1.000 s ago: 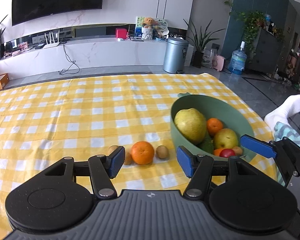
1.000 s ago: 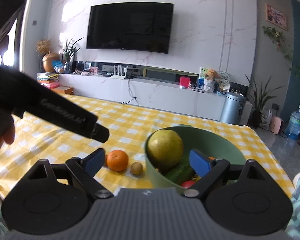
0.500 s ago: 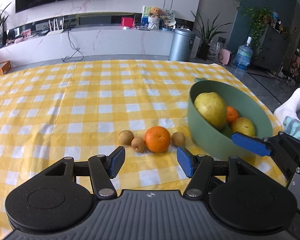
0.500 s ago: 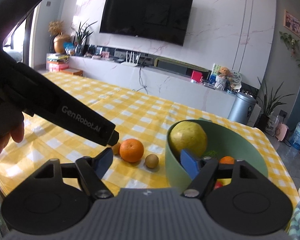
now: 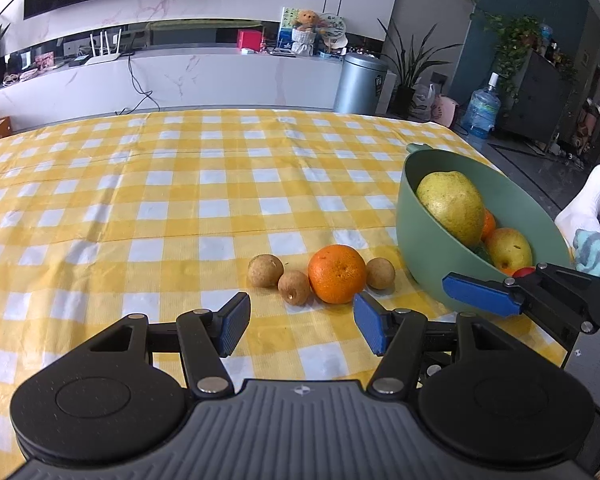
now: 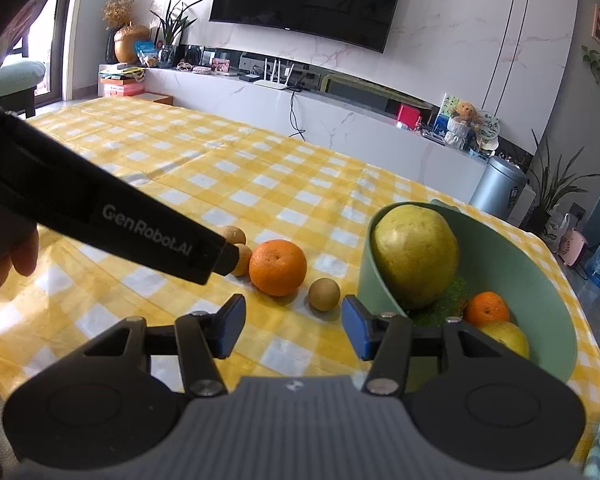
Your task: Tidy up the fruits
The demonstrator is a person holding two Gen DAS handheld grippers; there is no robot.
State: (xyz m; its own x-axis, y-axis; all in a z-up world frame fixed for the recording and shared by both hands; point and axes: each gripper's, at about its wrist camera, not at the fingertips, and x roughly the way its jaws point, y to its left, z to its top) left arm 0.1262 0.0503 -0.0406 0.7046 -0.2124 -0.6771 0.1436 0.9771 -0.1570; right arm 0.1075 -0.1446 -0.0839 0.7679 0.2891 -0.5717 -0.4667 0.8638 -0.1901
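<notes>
An orange (image 5: 337,273) lies on the yellow checked tablecloth with three small brown round fruits (image 5: 294,287) beside it. To the right stands a green bowl (image 5: 420,248) holding a big yellow-green pomelo (image 5: 452,206), a pear, oranges and a red fruit. My left gripper (image 5: 300,330) hovers open just short of the orange, nothing between its fingers. My right gripper (image 6: 292,330) is closing with nothing between its pads; the rightmost brown fruit (image 6: 324,294) lies just ahead of it, next to the bowl (image 6: 540,280). The orange (image 6: 278,267) sits further left.
The left gripper's black body (image 6: 112,220) crosses the right wrist view from the left, held by a hand. A right gripper finger (image 5: 480,296) reaches in front of the bowl. The table's right edge runs just past the bowl. A foot in a white sock (image 5: 588,204) is off the table's right.
Both grippers have sunk and come nearer the loose fruits by the bowl. The right gripper's fingers have narrowed a good deal. The left gripper's opening is unchanged.
</notes>
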